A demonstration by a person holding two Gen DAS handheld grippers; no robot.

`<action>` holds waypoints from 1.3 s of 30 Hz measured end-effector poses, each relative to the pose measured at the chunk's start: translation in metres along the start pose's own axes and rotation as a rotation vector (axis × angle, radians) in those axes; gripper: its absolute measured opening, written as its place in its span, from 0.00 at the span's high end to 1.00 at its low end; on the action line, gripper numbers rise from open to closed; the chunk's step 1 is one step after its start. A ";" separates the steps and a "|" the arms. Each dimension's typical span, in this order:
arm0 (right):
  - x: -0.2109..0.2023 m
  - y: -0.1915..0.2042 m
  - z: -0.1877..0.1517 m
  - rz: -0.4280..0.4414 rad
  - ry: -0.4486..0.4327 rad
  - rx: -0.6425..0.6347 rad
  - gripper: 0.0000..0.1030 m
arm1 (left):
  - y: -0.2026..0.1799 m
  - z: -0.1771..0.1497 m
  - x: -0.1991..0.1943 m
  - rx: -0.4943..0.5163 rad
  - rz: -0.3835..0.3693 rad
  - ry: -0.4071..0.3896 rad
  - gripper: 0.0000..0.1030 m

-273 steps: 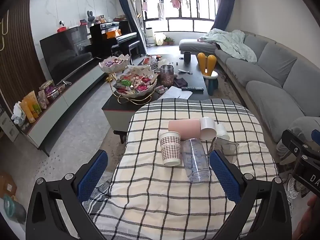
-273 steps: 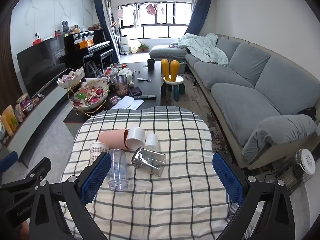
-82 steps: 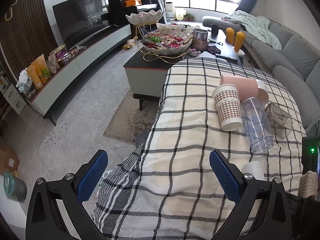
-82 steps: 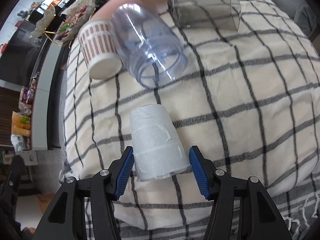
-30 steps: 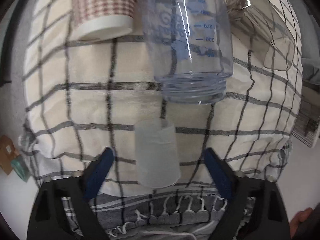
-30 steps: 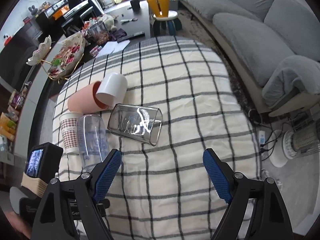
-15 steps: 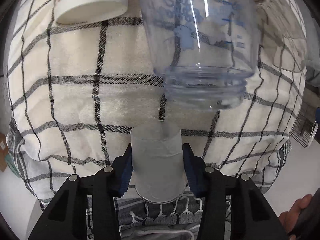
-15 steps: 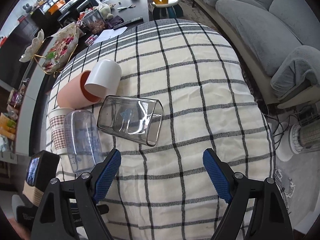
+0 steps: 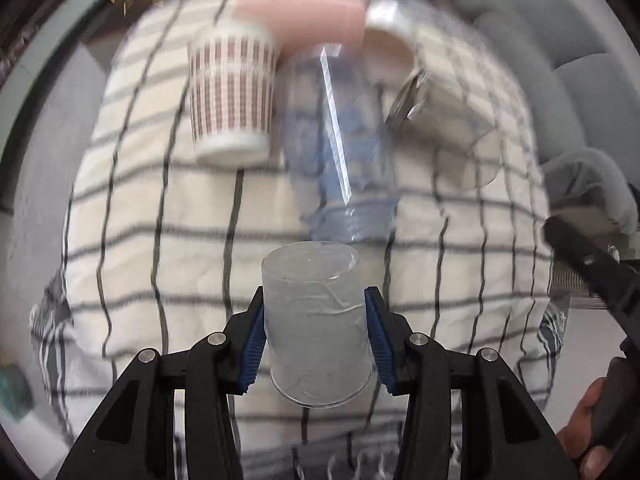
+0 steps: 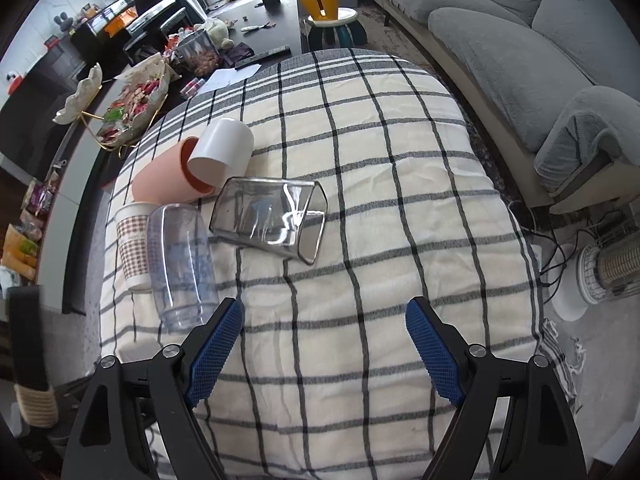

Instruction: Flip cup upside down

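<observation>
A frosted white cup (image 9: 318,328) sits between the blue pads of my left gripper (image 9: 315,338), which is shut on it. The cup is lifted above the near edge of the checked tablecloth (image 9: 160,240), with its flat base toward the table and its open rim toward the camera. The rest of the left wrist view is blurred by motion. My right gripper (image 10: 324,344) is open and empty over the cloth (image 10: 380,260). The frosted cup does not show in the right wrist view.
On the cloth lie a clear plastic bottle (image 10: 180,268), a checked paper cup (image 10: 134,246), a pink cup (image 10: 164,178), a white cup (image 10: 222,152) and a clear square container (image 10: 272,218). A grey sofa (image 10: 500,48) is at the right, a heater (image 10: 612,268) on the floor.
My left gripper has closed on the frosted cup, lifted it off the cloth and swung it, so the view is blurred. My right gripper has stayed open and shifted slightly.
</observation>
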State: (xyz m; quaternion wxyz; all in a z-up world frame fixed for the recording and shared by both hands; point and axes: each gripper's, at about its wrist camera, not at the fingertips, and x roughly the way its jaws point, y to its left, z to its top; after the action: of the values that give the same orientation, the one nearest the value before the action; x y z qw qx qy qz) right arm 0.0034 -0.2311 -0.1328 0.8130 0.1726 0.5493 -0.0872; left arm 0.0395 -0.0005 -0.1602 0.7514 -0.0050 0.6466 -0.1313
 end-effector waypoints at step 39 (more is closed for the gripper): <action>-0.012 0.000 -0.069 -0.056 -0.094 -0.037 0.18 | -0.007 -0.067 0.024 0.071 0.158 -0.562 0.43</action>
State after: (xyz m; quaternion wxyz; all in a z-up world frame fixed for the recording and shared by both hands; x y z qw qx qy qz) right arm -0.0612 -0.2059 -0.1449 0.8380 0.1381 0.5167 -0.1078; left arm -0.0235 -0.0018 -0.1934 0.9087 0.0355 0.4065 -0.0882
